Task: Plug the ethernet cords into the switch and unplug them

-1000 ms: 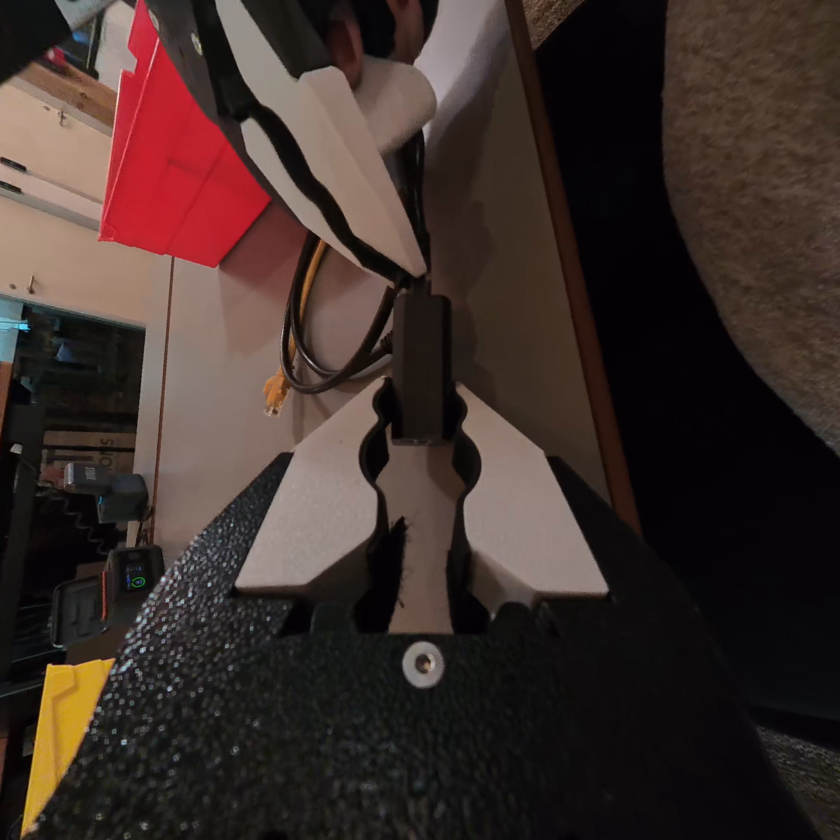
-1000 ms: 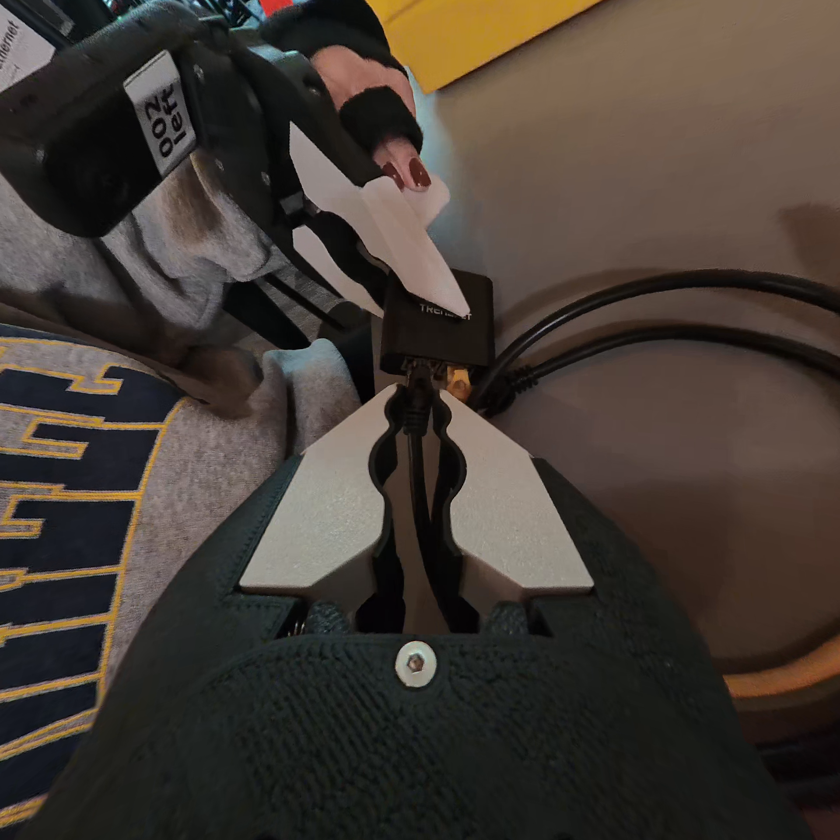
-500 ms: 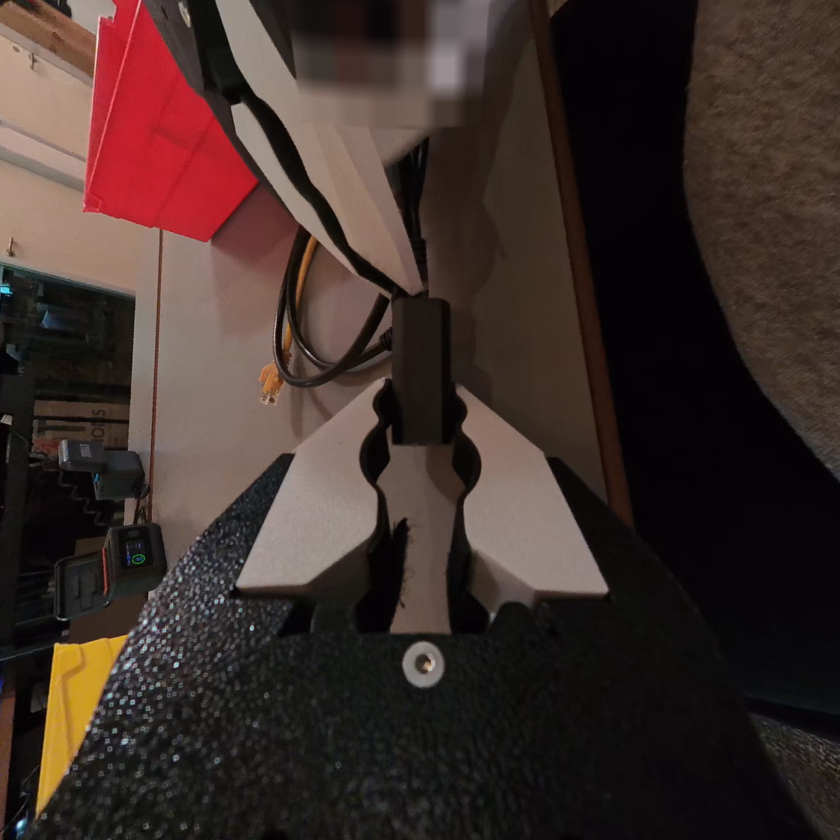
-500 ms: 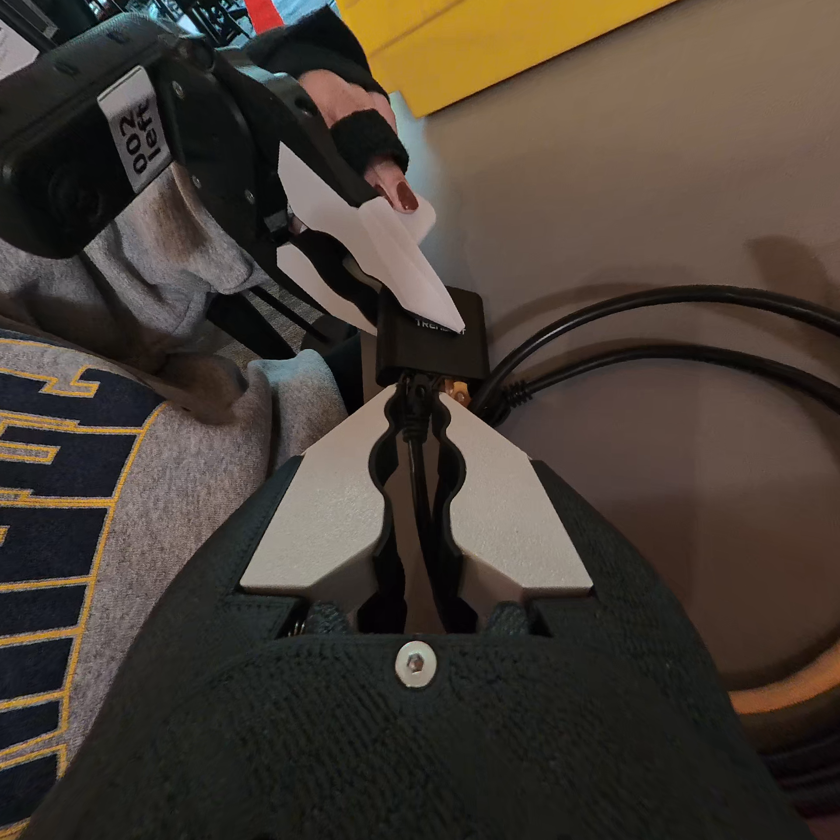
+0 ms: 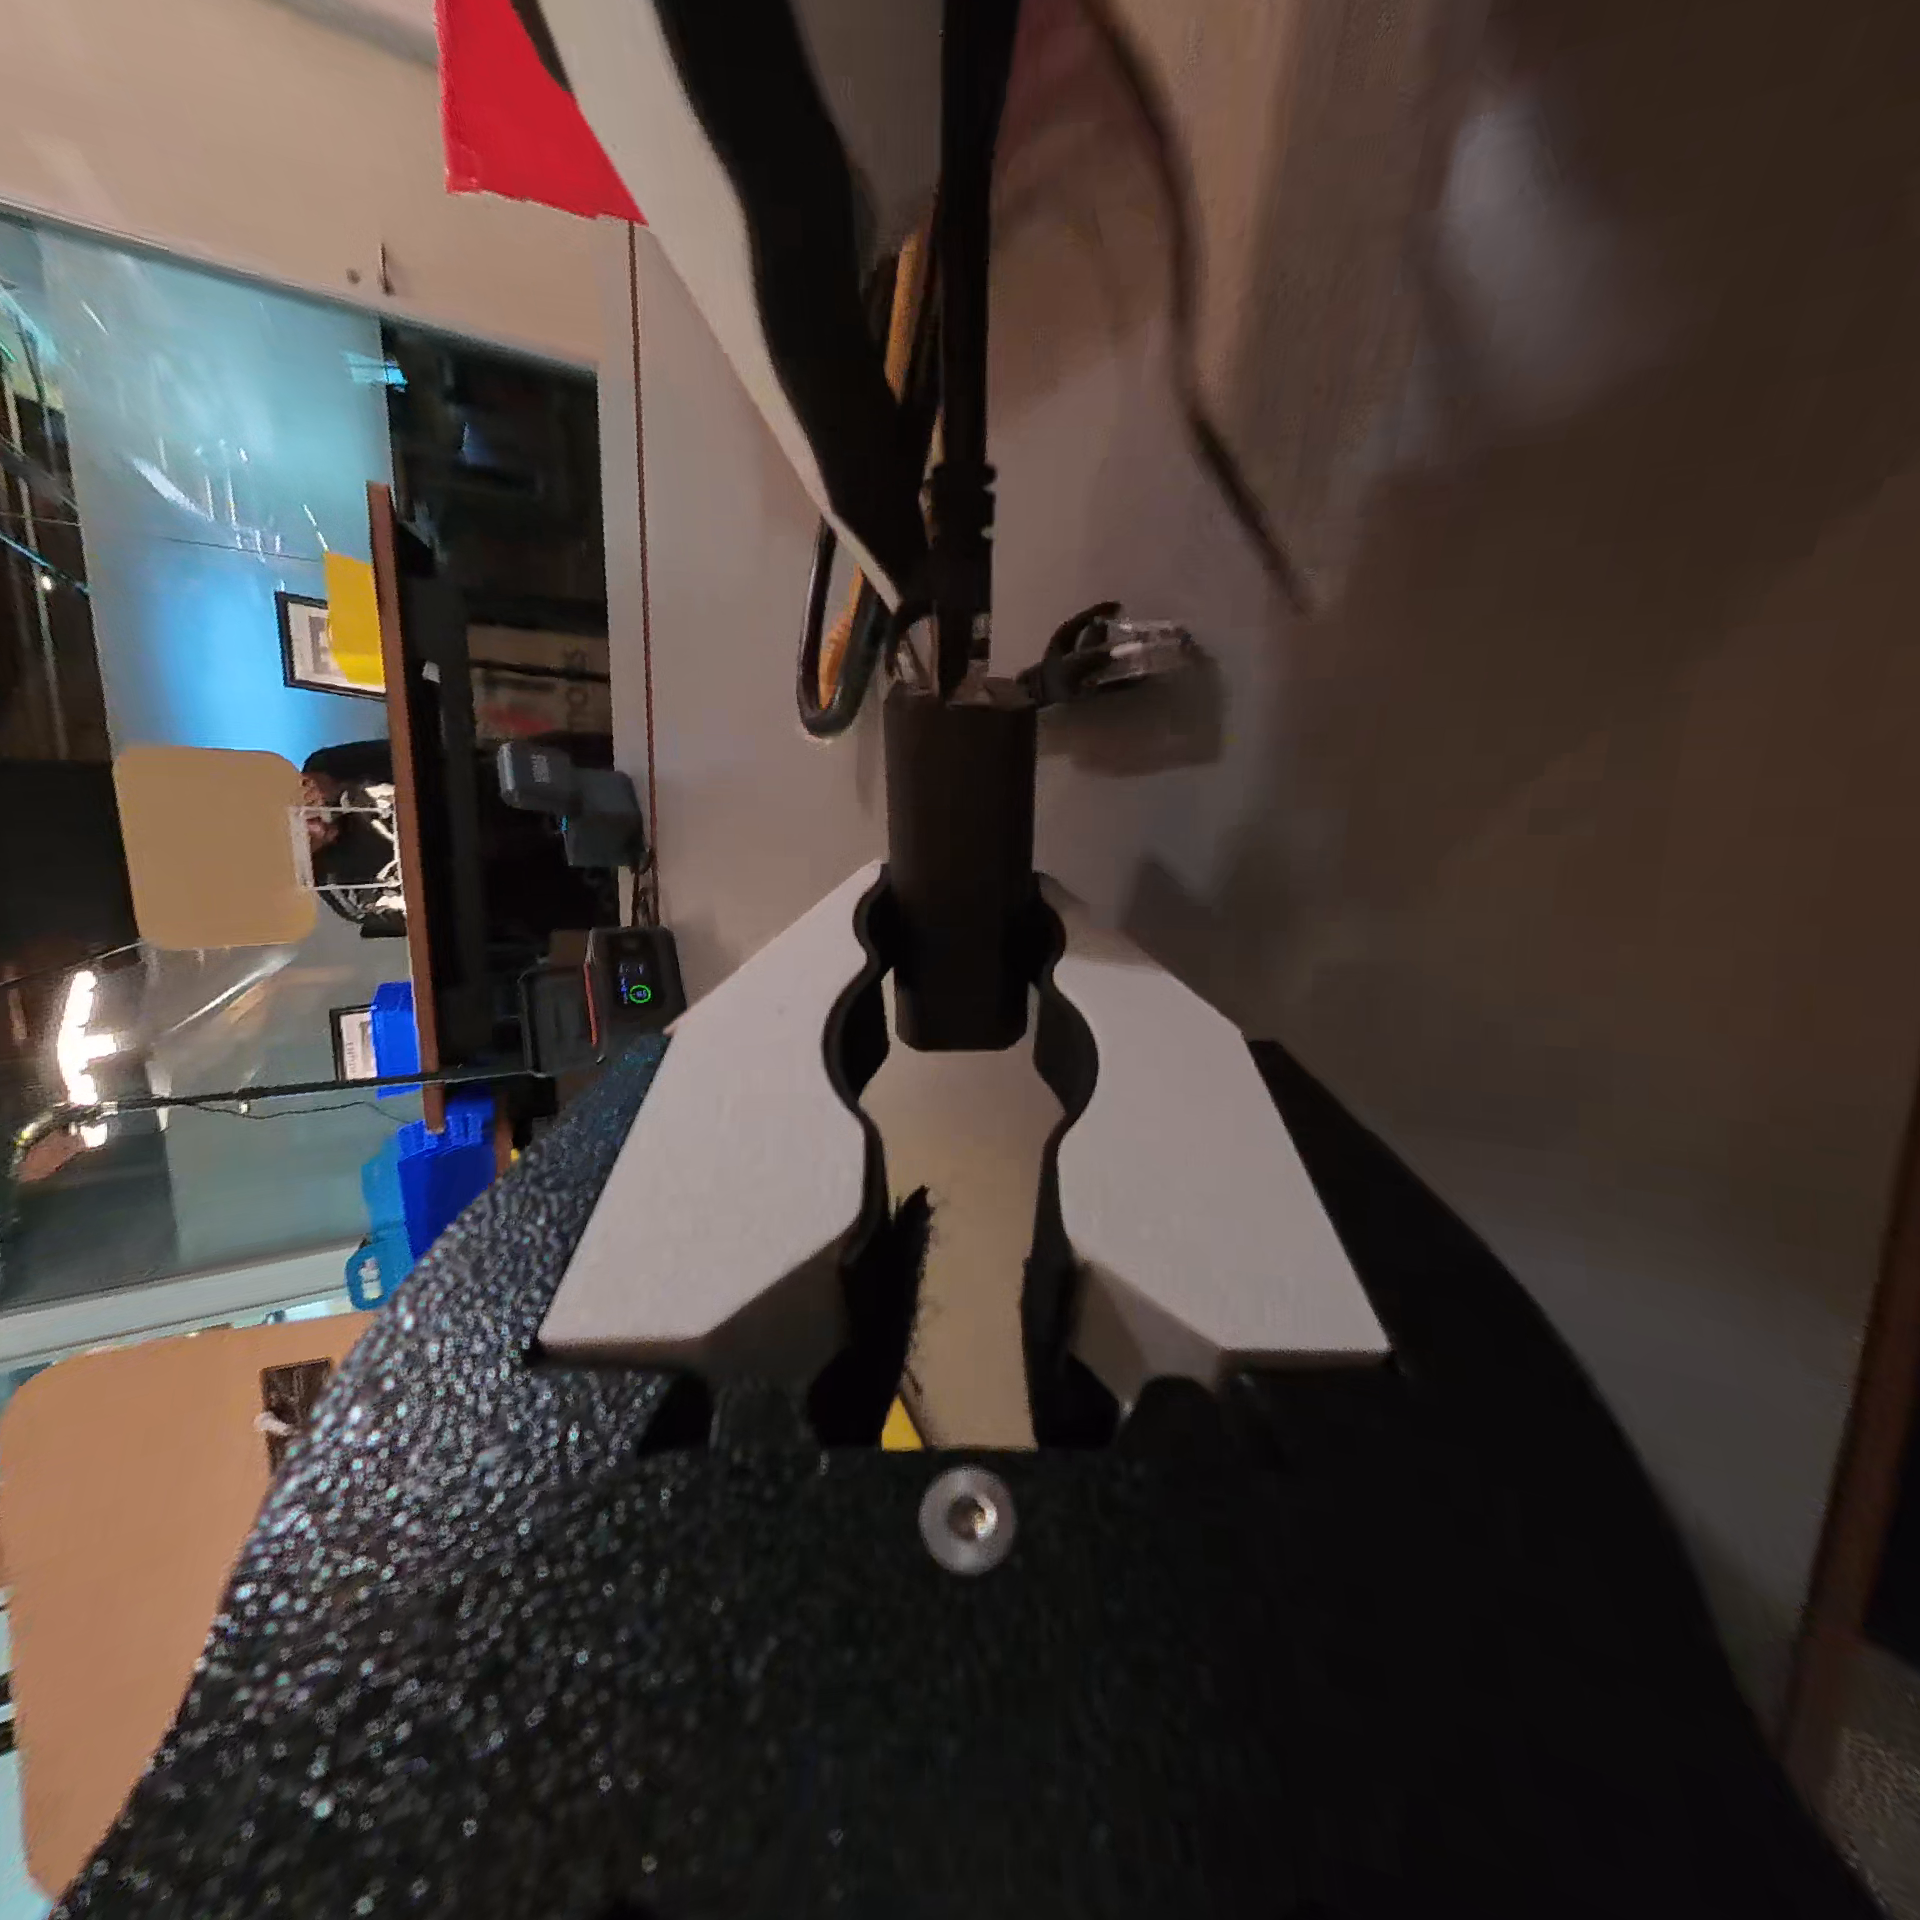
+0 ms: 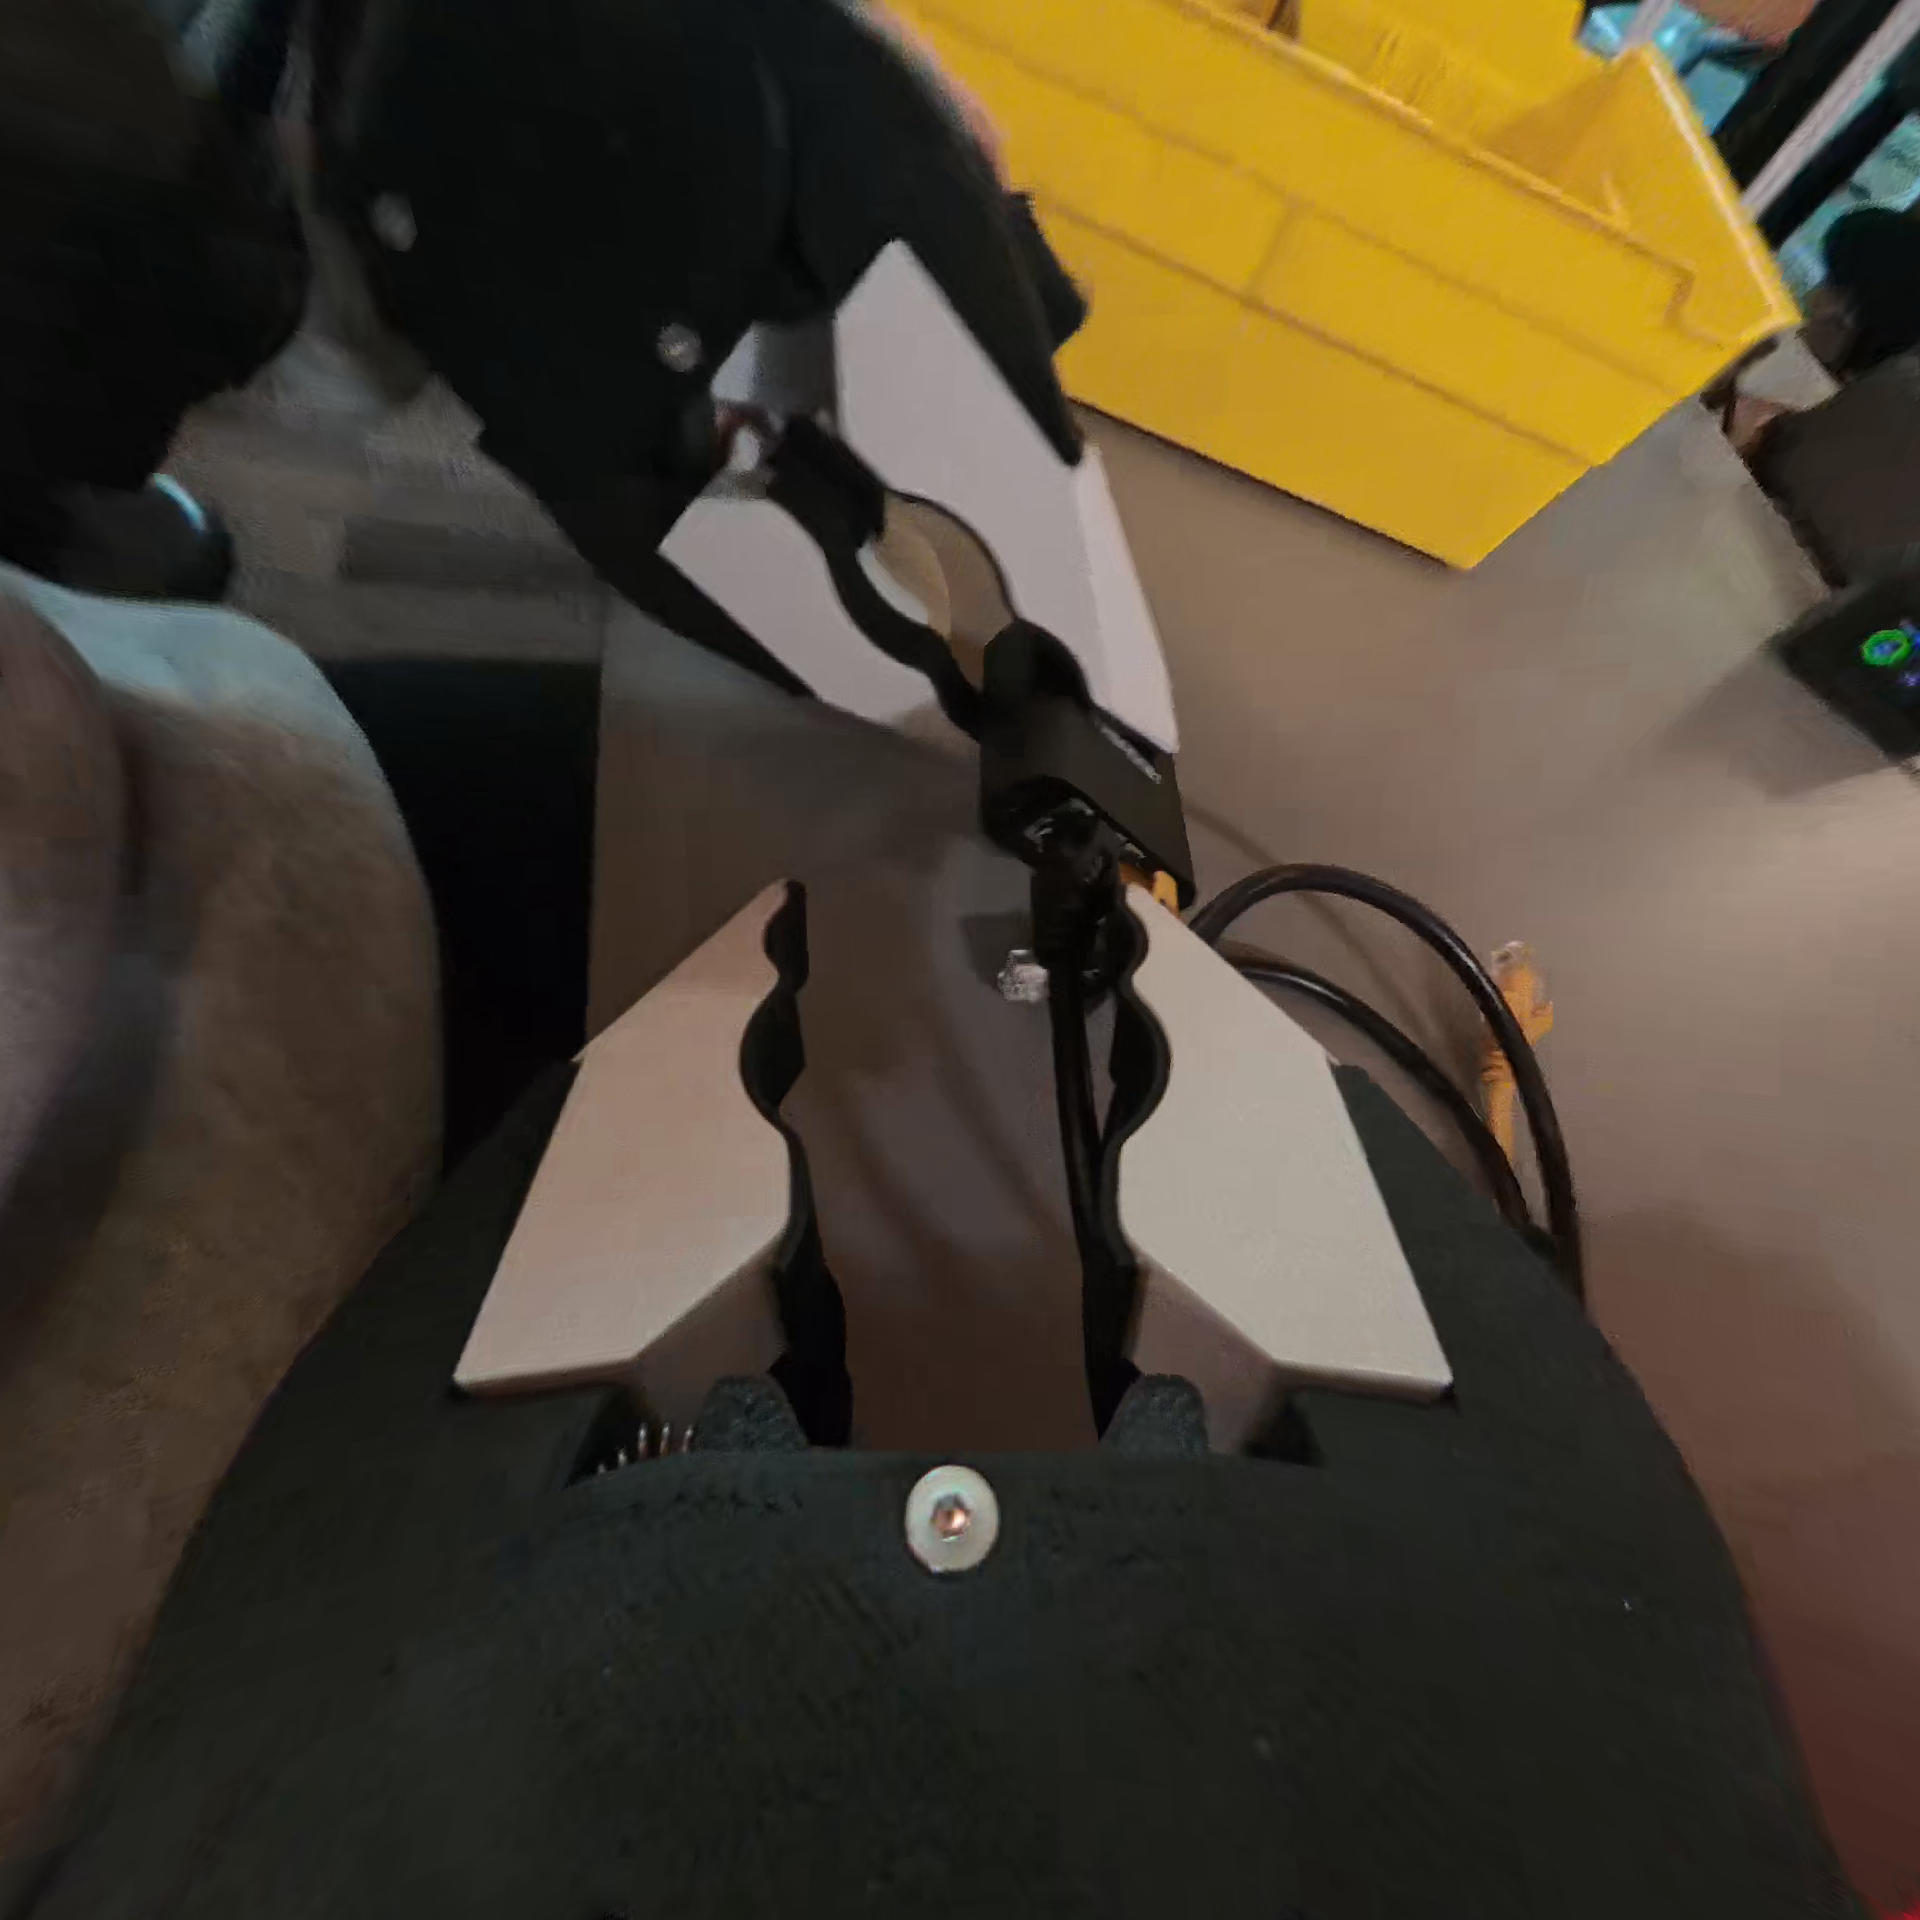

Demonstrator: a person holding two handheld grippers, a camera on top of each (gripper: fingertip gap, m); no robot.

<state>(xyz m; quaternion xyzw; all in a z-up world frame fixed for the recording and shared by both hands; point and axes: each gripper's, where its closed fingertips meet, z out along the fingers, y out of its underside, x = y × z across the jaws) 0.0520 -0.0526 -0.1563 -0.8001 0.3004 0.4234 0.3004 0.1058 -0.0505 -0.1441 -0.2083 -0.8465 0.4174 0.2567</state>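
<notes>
Two claws working, my left claw [image 5: 961,914] clamping the switch [image 5: 961,883] at 12 o'clock, my right claw [image 6: 961,925] spreading apart, black cord [image 6: 1070,1039] plugged in, running along its right finger, yellow bin [image 6: 1351,312] at 1 o'clock.

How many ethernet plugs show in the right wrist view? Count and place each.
4: a black plug and an orange plug in the small black switch; a clear plug and a second orange plug loose on the grey table. Others may be hidden.
</notes>
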